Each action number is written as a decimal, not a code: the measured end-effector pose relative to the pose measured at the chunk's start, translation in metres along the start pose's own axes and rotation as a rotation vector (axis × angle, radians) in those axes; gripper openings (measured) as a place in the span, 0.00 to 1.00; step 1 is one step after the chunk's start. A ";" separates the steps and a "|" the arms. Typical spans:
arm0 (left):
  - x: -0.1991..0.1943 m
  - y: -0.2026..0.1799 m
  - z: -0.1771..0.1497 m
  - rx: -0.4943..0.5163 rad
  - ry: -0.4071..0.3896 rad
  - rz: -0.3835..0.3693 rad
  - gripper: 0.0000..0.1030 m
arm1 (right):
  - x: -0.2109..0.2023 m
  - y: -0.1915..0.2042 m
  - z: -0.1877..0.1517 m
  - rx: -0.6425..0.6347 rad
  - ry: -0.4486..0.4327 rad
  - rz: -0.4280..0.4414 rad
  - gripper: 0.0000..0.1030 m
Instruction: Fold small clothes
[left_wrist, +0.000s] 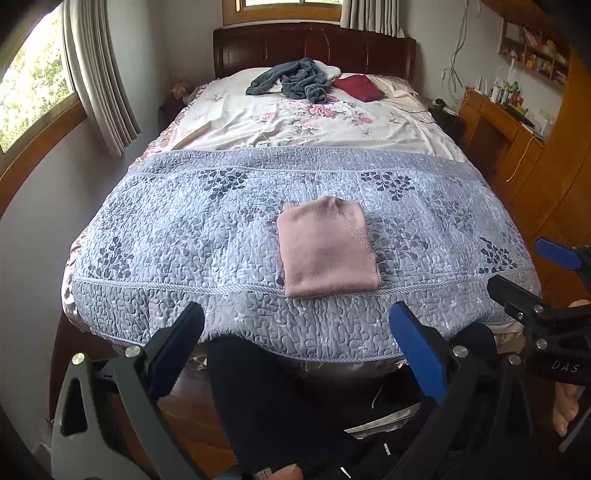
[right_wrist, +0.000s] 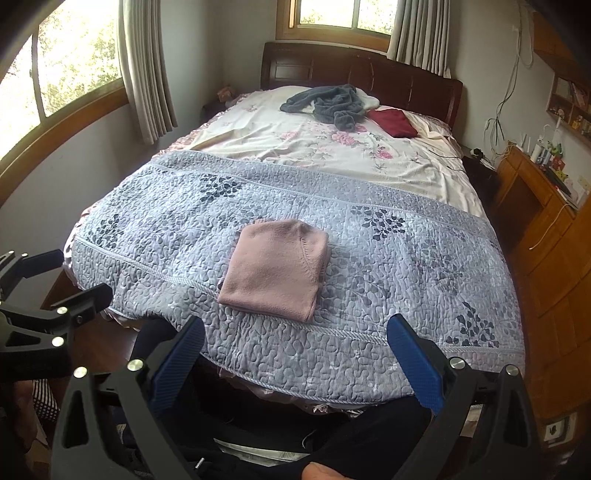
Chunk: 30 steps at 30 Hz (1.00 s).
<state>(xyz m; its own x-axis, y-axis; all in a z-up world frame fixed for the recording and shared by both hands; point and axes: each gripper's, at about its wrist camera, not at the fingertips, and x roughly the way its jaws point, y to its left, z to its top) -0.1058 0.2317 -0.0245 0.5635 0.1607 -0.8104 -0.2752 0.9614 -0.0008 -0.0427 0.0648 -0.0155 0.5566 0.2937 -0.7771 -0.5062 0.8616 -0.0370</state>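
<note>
1. The pink garment (left_wrist: 327, 247) lies folded into a neat rectangle on the blue quilt (left_wrist: 177, 236), near the foot edge of the bed, at about 12 o'clock from both grippers.
2. The left gripper (left_wrist: 295, 350) hangs off the foot of the bed, its blue-padded fingers (left_wrist: 417, 350) spread wide apart and holding nothing; the garment sits ahead of the gap, clear of both pads.
3. The right gripper (right_wrist: 295, 350) is likewise wide apart and empty, with the garment ahead toward 11 o'clock and untouched.
4. In the left view the right gripper shows at 3 o'clock; in the right view the left gripper shows at 9 o'clock.
5. Beyond the quilt, toward 12 o'clock, the floral sheet (left_wrist: 295, 125) is bare up to the headboard (left_wrist: 314, 44).
6. A crumpled grey garment (left_wrist: 295, 81) lies near the headboard, with a folded red cloth (left_wrist: 358, 86) just beside it at its 3 o'clock.
7. A wooden desk (left_wrist: 498, 125) stands at 2 o'clock; curtains (left_wrist: 96, 74) hang at 10 o'clock.
8. Dark-clothed legs (left_wrist: 258, 398) show below the fingers.
</note>
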 end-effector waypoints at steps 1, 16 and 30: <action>0.000 0.000 0.000 0.001 -0.001 0.002 0.97 | 0.000 0.000 0.000 -0.001 -0.002 0.001 0.96; -0.004 0.006 0.003 -0.006 -0.018 0.010 0.97 | 0.006 0.002 0.005 0.003 0.007 0.020 0.96; 0.000 -0.001 0.005 0.003 -0.012 0.004 0.97 | 0.010 0.000 0.006 0.001 -0.008 0.014 0.96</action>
<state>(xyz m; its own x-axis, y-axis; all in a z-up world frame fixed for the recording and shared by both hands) -0.1015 0.2320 -0.0215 0.5718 0.1674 -0.8031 -0.2750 0.9614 0.0046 -0.0334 0.0704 -0.0198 0.5544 0.3090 -0.7728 -0.5135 0.8577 -0.0254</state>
